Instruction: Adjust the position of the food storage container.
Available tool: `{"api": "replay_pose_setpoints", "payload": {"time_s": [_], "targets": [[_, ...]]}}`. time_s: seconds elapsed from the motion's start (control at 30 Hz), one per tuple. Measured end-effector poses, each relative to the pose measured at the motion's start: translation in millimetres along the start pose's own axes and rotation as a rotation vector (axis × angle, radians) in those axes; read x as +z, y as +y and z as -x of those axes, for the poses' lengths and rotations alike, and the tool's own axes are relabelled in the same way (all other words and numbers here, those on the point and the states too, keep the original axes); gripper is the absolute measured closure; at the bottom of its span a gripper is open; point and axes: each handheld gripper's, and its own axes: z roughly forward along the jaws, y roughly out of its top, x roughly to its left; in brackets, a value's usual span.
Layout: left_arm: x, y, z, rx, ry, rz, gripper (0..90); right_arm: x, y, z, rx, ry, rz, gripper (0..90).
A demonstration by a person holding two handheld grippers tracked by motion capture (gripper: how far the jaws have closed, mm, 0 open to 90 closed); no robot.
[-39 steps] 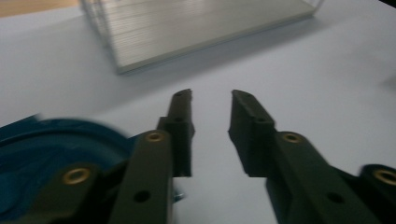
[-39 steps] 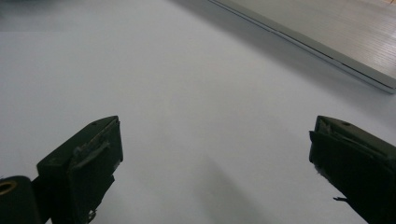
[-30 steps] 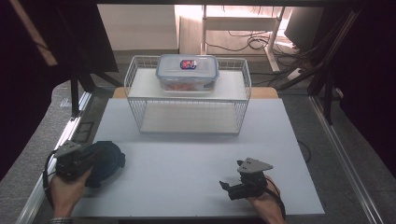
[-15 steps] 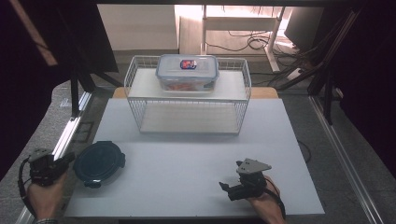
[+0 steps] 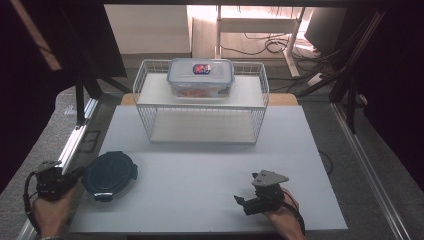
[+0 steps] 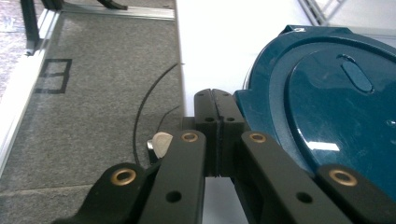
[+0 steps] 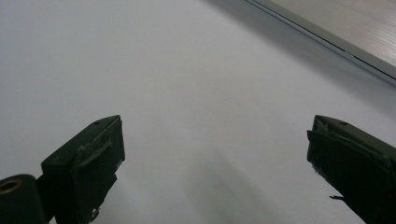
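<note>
The left gripper (image 5: 75, 173) sits at the near left, off the edge of the white rectangular table top (image 5: 200, 175), over grey carpet. In the left gripper view its 2 black jaws are pressed together with nothing between them, their tips (image 6: 215, 100) just beside the rim of the round dark teal plastic lid (image 6: 327, 107). Whether they touch that rim I cannot tell. The person's left hand (image 5: 50, 212) holds the gripper from below.

The right gripper (image 5: 240, 201) rests low over the near right part of the table top, held by the person's right hand (image 5: 285, 220), with a grey three-cornered plate on top. In the right gripper view its 2 jaws stand wide apart over bare white surface (image 7: 196, 93), gripping nothing.

The teal lid (image 5: 110, 172) lies flat on the near left part of the table top, close to its left edge, well apart from the right gripper.

At the far middle stands a white wire rack (image 5: 200, 112) with 2 levels. On its upper shelf sits a clear rectangular plastic food container with a blue-rimmed lid (image 5: 201, 76); something reddish shows inside.
</note>
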Motion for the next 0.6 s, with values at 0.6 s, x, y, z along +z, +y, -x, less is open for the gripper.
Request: {"api": "replay_pose_setpoints", "payload": {"time_s": [0.6], "targets": [[16.5,3.7,65.9,0.118,-0.137,-0.073,90.0,1.8,-1.3,1.1,0.004,0.001,-0.011,3.9]]}}
